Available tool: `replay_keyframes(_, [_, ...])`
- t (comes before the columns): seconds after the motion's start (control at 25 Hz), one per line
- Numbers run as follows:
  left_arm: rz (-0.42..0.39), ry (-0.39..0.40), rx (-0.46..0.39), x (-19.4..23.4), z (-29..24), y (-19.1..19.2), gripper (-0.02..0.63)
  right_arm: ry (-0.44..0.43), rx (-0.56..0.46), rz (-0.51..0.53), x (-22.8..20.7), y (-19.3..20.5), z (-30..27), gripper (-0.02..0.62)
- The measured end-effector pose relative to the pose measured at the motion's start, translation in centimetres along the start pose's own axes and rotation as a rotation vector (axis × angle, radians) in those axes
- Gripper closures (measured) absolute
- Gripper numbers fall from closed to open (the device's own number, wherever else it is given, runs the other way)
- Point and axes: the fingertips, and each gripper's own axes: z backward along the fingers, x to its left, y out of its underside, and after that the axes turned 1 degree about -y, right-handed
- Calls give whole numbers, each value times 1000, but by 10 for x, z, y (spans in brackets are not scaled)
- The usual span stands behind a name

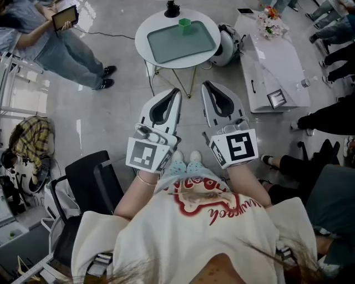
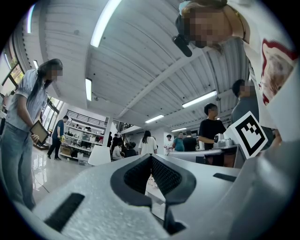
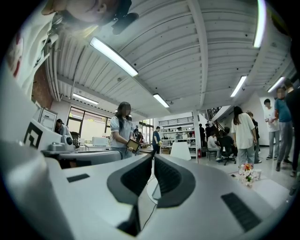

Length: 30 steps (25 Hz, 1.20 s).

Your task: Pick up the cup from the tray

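Note:
A small green cup (image 1: 184, 23) stands upright at the far edge of a grey-green tray (image 1: 180, 43) on a round white table (image 1: 145, 30). Both grippers are held close to my body, well short of the table, pointing toward it. My left gripper (image 1: 177, 91) has its jaws together with nothing between them, and the left gripper view shows the same (image 2: 151, 157). My right gripper (image 1: 206, 84) is likewise shut and empty (image 3: 153, 157). Neither gripper view shows the cup or the tray; both look out into the room and up at the ceiling.
A person with a tablet (image 1: 61, 39) stands left of the table. A black chair (image 1: 91, 186) is at my lower left. A long white unit (image 1: 274, 66) with flowers (image 1: 270, 23) lies to the right, with seated people's legs beyond. A black object (image 1: 172, 8) sits on the table's far edge.

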Motion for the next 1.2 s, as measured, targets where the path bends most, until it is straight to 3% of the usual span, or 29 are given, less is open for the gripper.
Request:
replay_keyframes(0.64, [16,-70,9,-7,-30,8,594,-28,-2,-8,-45,3,-4,563])
replay_keyframes(0.92, [19,-61,1,25,-59,16,594,-23,-1,0,-59,10,-42,563])
replay_keyframes(1.2, [18,-40,-6,93,-118,20,593,9,-12,0,-92,7,-123,563])
